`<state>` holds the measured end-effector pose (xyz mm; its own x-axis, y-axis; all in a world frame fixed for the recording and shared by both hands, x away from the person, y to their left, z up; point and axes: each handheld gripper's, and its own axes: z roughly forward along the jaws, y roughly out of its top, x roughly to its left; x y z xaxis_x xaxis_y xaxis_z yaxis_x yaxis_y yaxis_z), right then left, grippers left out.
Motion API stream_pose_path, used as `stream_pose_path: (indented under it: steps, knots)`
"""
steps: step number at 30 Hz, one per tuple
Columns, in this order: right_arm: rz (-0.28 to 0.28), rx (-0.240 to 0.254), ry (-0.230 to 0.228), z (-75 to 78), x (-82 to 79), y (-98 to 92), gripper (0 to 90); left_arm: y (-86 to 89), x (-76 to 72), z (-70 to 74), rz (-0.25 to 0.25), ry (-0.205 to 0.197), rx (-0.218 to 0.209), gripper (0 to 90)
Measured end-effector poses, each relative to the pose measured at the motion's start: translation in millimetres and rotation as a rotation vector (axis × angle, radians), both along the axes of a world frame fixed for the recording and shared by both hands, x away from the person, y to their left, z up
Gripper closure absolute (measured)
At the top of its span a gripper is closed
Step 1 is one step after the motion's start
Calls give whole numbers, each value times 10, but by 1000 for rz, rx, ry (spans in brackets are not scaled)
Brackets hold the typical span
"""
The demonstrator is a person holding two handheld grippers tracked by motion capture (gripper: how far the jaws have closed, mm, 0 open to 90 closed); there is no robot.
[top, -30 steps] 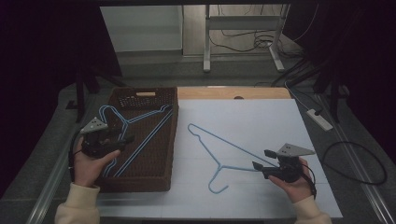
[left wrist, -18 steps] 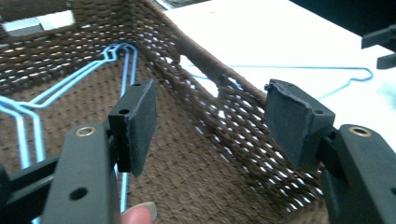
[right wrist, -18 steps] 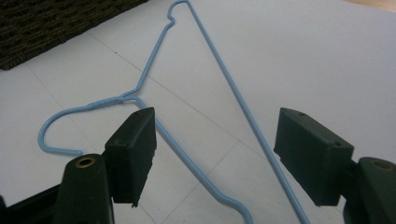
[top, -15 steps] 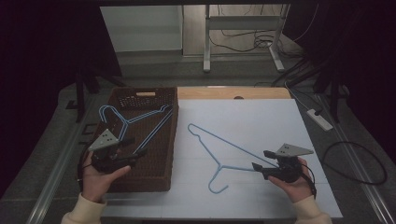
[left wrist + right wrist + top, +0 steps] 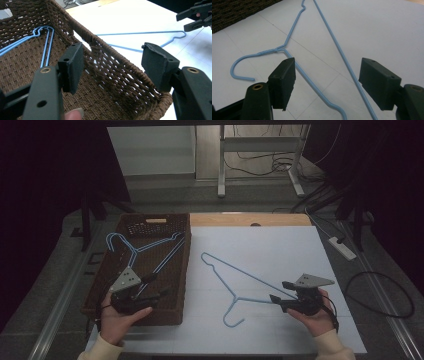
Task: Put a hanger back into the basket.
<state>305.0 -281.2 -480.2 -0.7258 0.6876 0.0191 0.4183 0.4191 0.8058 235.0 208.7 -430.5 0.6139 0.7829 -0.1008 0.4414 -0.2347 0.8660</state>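
- The hanger [image 5: 239,286] on the table is thin wire with a smooth, slightly glossy light-blue coating.
- The basket [image 5: 115,270] is dark brown woven wicker, rough and matt.
- The table cover [image 5: 280,250] looks like white matt paper, smooth.
- The gripper pads [image 5: 282,77] are matt black plastic.

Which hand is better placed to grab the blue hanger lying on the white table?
Right. The right gripper sits open at the hanger end; the left gripper is over the basket.

basket [image 5: 177,275]: on table's left part | hangers in basket [image 5: 145,251]: lying inside | single hanger [image 5: 240,287]: flat on table [image 5: 280,250], right of basket, hook toward the person
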Motion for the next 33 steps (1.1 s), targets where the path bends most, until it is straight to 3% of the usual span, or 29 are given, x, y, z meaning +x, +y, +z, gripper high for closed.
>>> stream_pose_path:
  steps: [12,19,23,28,30,33]
  knots:
    - [6,-15,-11,41,5,25,308,46,5,-13,12,-3,-9,353]
    - [36,-41,18,55,64,110,314,47,9,-20,12,-2,-12,354]
    - [56,-61,31,92,113,199,360,42,-6,-16,3,-2,-11,353]
    - [85,-55,79,174,201,302,607,54,-20,-48,-3,3,-5,353]
    - [96,-79,86,203,262,367,675,54,-18,-65,-5,8,-2,353]
    - [111,-100,97,239,393,501,845,40,-16,-85,-13,16,5,353]
